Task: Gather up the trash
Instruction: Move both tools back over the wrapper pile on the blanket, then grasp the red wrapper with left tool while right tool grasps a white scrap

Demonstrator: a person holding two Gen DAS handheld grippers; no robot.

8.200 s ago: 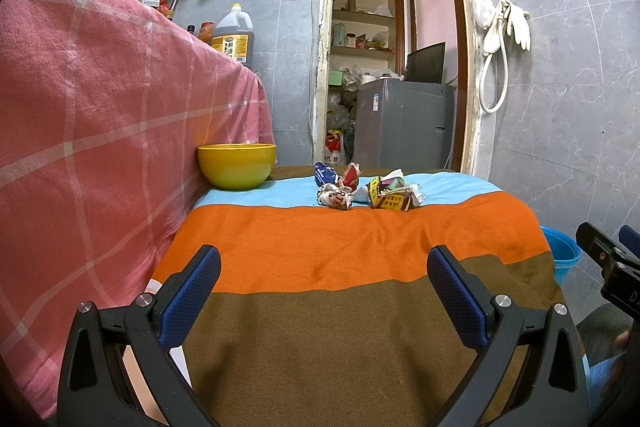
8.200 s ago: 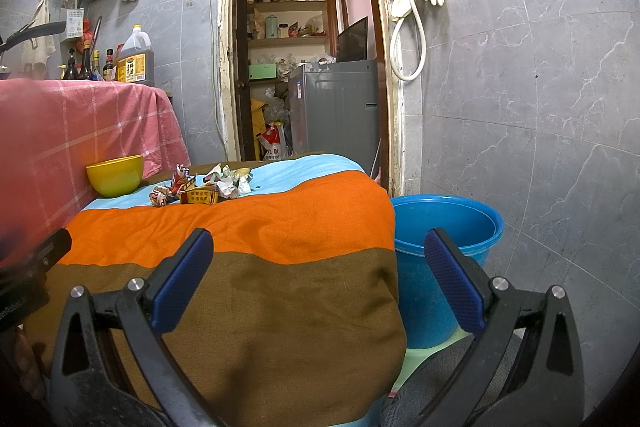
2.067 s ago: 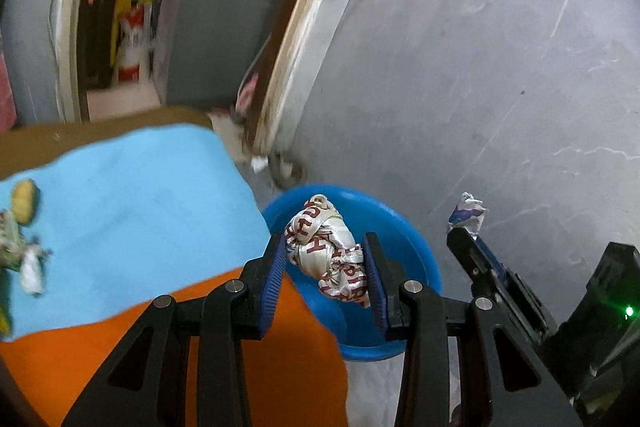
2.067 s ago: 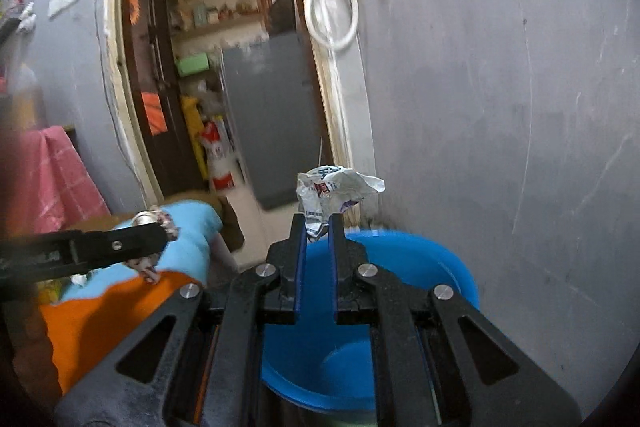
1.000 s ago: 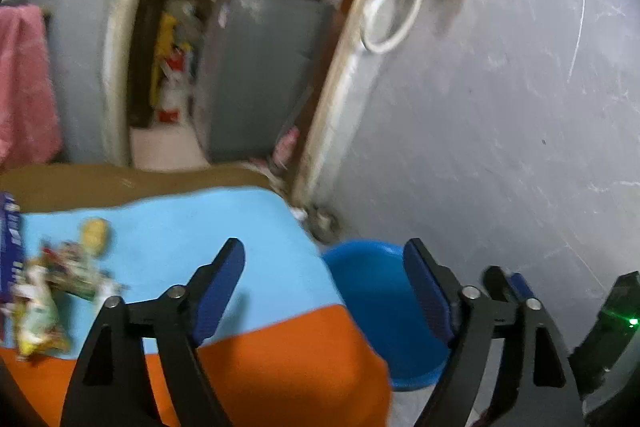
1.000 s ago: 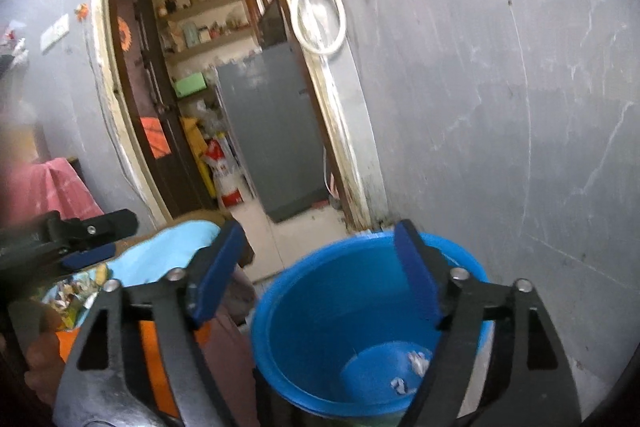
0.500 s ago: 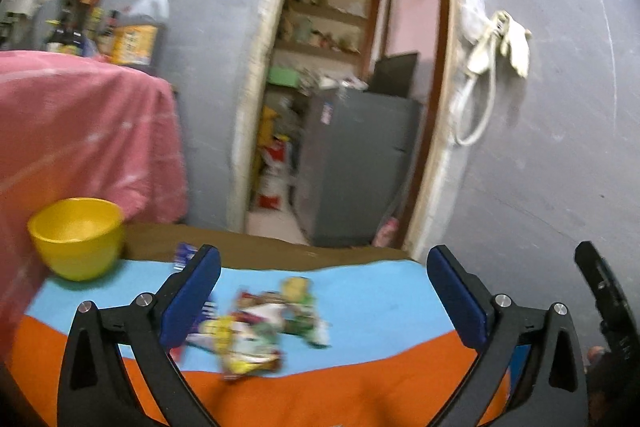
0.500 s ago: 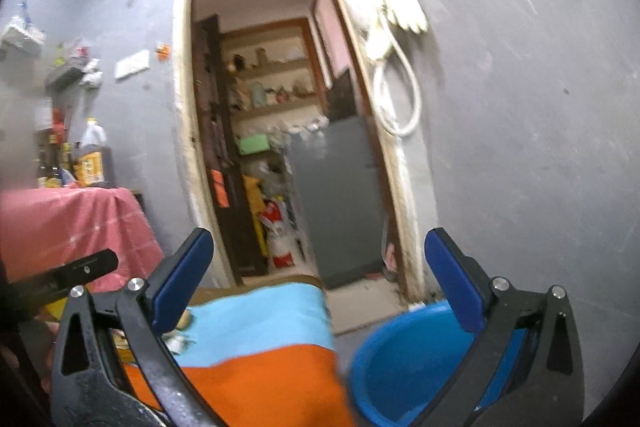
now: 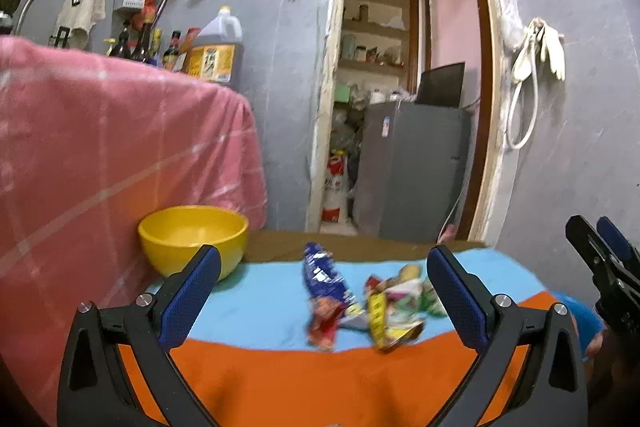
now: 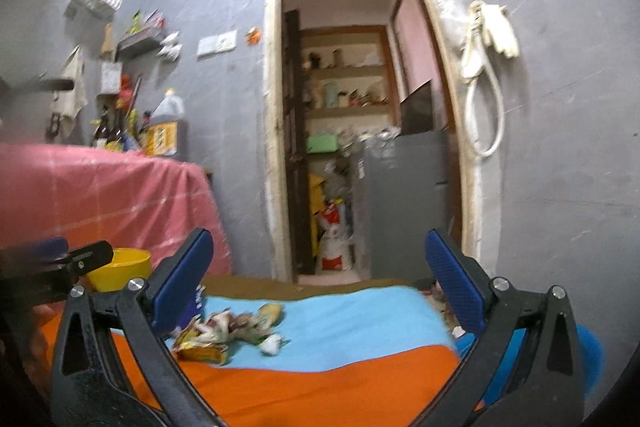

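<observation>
A small heap of crumpled wrappers lies on the blue stripe of the striped table cloth; it also shows in the right wrist view. A blue and red wrapper lies at its left. My left gripper is open and empty, just short of the heap. My right gripper is open and empty, to the right of the heap; it shows at the right edge of the left wrist view. The blue bucket stands low beside the table's right end.
A yellow bowl sits at the table's back left, against a pink-covered counter with bottles on top. An open doorway with a grey cabinet lies behind the table. Grey tiled wall is on the right.
Both grippers let their wrappers drop into the bucket and opened. They have swung back from the bucket to face the heap on the table, and have come closer to it.
</observation>
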